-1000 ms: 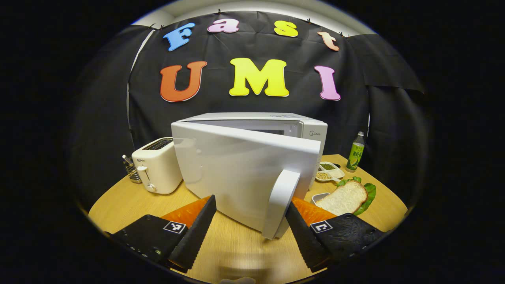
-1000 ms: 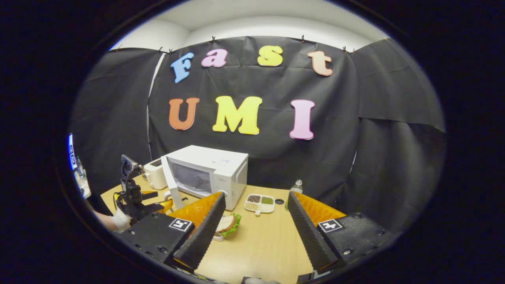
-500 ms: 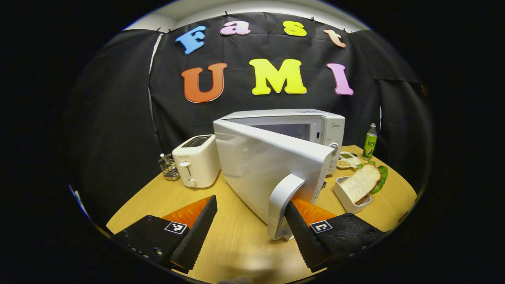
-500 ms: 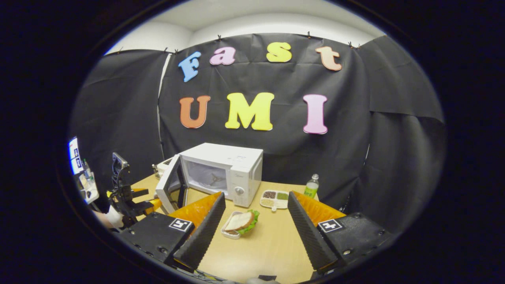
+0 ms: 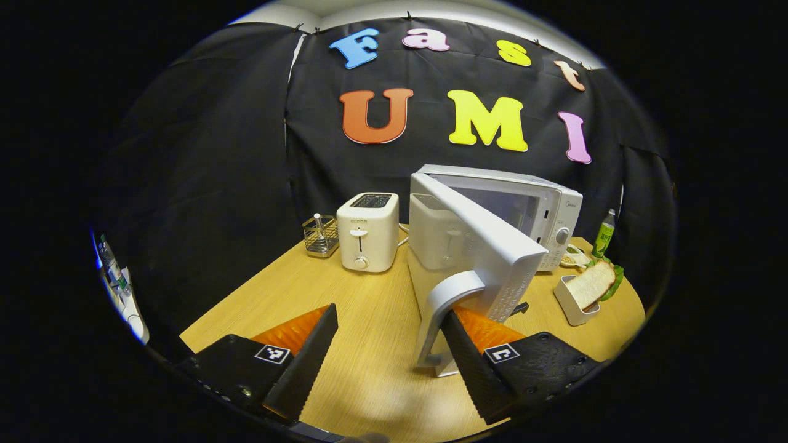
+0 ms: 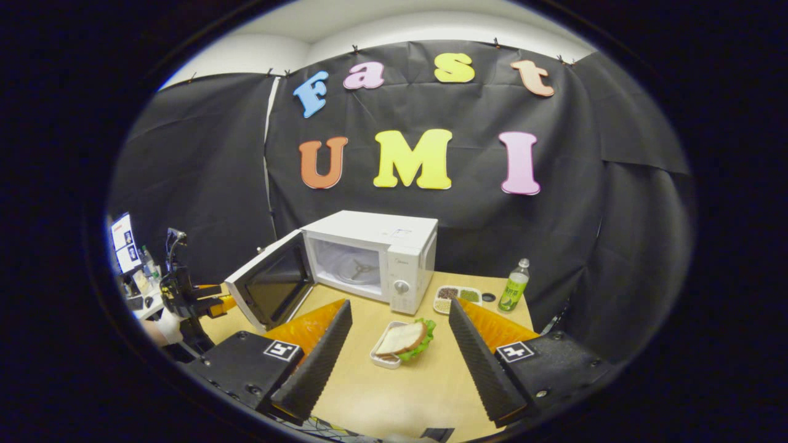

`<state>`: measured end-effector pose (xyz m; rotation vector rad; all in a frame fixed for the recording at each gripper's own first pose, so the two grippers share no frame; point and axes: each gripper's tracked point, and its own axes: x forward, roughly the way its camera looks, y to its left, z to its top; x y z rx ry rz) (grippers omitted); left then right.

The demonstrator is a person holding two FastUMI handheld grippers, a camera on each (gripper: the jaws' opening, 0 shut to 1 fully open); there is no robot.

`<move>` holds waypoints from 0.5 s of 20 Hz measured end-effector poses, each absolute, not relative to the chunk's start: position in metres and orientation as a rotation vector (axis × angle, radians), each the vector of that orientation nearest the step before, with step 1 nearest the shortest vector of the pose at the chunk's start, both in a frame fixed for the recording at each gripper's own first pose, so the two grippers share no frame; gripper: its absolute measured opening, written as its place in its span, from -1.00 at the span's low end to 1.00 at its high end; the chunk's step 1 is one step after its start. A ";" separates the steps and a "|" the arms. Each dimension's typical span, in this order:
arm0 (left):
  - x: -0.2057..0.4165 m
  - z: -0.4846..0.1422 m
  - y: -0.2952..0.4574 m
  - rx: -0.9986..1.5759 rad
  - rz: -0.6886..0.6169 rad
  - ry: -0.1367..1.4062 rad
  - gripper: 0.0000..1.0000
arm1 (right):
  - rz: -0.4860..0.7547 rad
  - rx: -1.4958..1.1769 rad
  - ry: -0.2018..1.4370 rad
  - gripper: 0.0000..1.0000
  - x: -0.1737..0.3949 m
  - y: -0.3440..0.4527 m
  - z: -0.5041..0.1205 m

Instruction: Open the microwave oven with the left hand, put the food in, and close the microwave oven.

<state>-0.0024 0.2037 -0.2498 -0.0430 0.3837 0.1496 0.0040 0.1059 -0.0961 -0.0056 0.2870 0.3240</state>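
Microwave door handle [image 5: 444, 307] against left gripper [image 5: 389, 354]

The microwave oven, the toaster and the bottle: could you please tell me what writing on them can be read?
No text here reads with certainty.
Microwave oven: a small brand mark at the top of its control panel, too blurred to read.
Toaster: a tiny mark on its front, too small to read.
Bottle: a printed label, too small to read.

white microwave [image 6: 375, 249] | white toaster [image 5: 367, 231] | green bottle [image 6: 513, 293] | light wood-grain table [image 5: 345, 307]
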 end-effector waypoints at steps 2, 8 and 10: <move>-0.006 -0.249 0.205 -0.040 0.135 0.387 0.80 | 0.334 -0.007 0.291 0.93 0.007 0.109 -0.098; -0.021 -0.245 0.250 0.054 0.223 0.391 0.94 | 0.347 -0.015 0.307 0.93 0.021 0.111 -0.110; -0.030 -0.240 0.260 0.041 0.254 0.384 0.94 | 0.345 -0.014 0.319 0.94 0.029 0.108 -0.119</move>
